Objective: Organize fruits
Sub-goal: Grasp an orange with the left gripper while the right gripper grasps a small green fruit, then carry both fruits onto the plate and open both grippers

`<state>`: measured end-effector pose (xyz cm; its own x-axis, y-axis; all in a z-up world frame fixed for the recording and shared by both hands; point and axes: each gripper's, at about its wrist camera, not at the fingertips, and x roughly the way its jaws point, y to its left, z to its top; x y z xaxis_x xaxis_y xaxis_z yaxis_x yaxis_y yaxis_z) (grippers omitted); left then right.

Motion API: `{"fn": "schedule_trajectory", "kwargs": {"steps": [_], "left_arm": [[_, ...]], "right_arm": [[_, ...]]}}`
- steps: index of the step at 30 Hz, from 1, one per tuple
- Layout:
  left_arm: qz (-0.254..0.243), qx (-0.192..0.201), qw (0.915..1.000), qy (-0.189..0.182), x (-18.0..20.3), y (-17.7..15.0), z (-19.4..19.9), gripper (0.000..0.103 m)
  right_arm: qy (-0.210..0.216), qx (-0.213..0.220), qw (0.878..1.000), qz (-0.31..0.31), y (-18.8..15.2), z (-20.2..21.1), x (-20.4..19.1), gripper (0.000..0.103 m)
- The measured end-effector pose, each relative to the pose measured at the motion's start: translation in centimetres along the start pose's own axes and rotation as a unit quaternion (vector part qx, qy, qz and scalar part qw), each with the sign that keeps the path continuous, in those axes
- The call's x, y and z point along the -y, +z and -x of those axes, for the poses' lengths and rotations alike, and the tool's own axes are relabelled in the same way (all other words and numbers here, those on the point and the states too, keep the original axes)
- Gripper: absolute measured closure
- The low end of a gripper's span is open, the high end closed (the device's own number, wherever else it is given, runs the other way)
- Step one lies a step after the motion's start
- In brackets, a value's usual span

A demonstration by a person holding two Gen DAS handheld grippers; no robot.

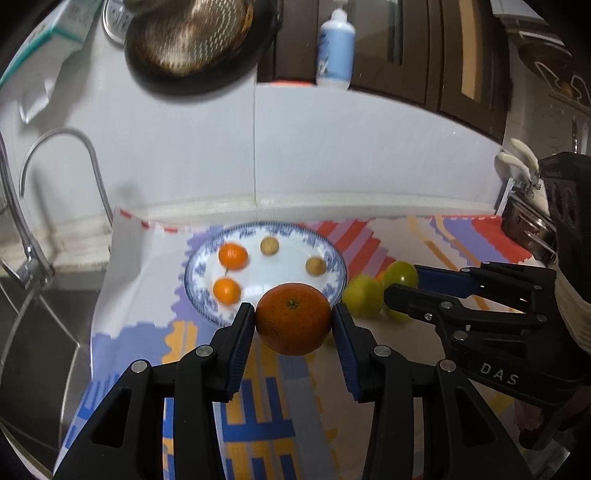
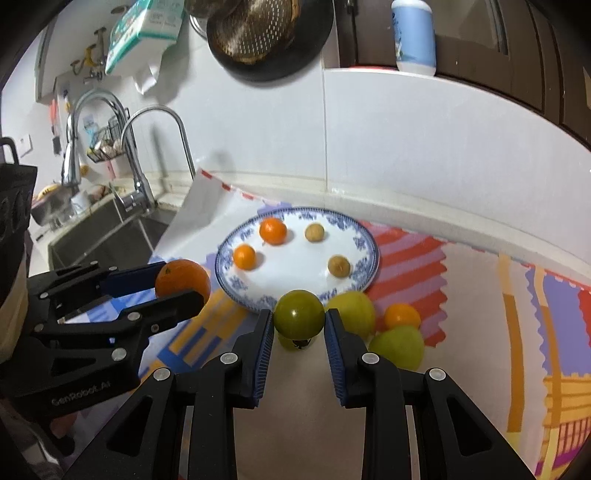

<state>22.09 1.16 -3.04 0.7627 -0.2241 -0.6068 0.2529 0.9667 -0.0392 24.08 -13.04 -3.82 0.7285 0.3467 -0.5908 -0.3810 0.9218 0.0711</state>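
This is a home kitchen. A steel sink (image 2: pixel 107 236) with two curved taps (image 2: pixel 147 155) sits at the left, and a wire rack (image 2: pixel 107 144) hangs behind them. The wall (image 1: pixel 332 147) has white tiles. A metal colander (image 2: pixel 255 29) in a black pan (image 2: pixel 295 62) stands up on the ledge, near a pump bottle (image 1: pixel 335 51) and dark wood cabinets (image 1: pixel 443 55). The counter has a colourful mat (image 2: pixel 480 295) with a blue and white plate (image 2: pixel 295 273) of fruit.

Plate (image 2: pixel 236 286) centre bare between four small fruits; green fruits (image 2: pixel 352 312) crowd right rim.
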Motion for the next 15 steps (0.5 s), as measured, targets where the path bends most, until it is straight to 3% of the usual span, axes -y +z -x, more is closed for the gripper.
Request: {"fn": "schedule_trajectory", "kwargs": {"steps": [15], "left_arm": [[-0.011, 0.044, 0.9986, 0.026, -0.8, 4.6, -2.0, 0.060]], "right_arm": [[0.017, 0.010, 0.999, 0.031, 5.6, -2.2, 1.8, 0.074]]}}
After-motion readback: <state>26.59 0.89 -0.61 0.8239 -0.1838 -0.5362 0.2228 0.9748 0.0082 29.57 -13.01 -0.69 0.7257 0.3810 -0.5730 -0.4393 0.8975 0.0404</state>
